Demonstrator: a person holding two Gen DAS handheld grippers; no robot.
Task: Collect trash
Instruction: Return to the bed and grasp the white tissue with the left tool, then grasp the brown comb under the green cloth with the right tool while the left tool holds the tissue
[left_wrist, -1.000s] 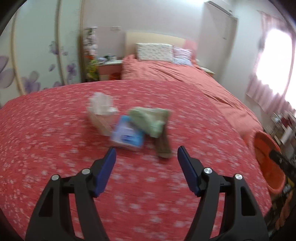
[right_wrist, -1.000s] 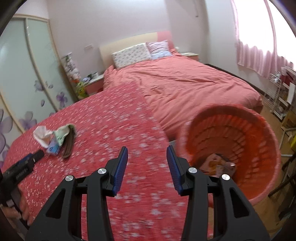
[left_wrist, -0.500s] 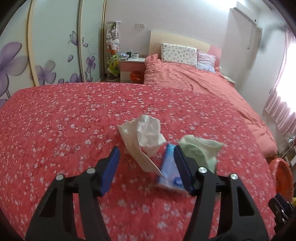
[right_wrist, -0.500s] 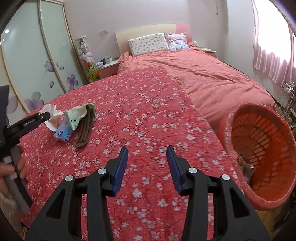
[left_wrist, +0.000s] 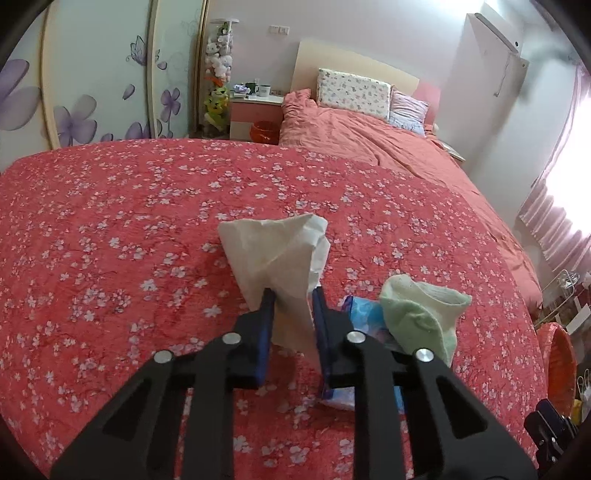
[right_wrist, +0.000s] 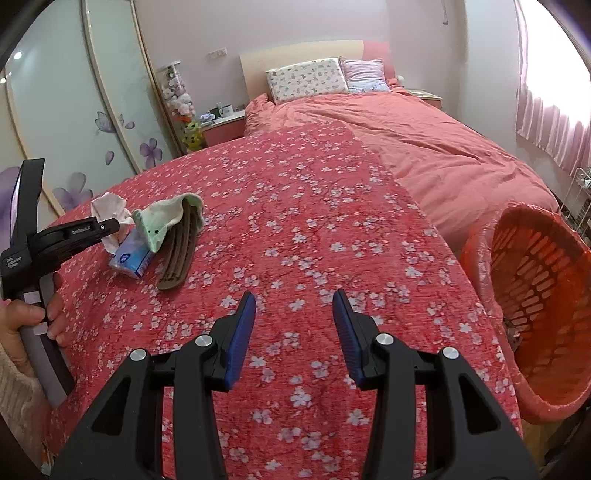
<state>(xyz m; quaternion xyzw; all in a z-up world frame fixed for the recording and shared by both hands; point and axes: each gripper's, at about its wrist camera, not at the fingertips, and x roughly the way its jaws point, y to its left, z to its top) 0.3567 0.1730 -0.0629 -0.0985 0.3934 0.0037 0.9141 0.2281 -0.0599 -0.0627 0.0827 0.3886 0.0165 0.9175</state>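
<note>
The left gripper (left_wrist: 291, 295) has just been closing its jaws, now clamped on the crumpled tissue (left_wrist: 275, 254); the right gripper (right_wrist: 294, 314) jaws stand half-wide, nothing between them.

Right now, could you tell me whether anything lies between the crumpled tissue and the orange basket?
Nothing visible blocks it. The left gripper has just closed on the tissue; only open bedspread lies toward the basket beside the bed.

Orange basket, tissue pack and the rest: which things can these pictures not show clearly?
- Orange basket: right wrist view; its wall and the picture edge hide most of what is inside.
- Blue tissue pack: left wrist view; partly behind the left hand-held gripper and green sock.
- Nightstand mugs: too small.
</note>
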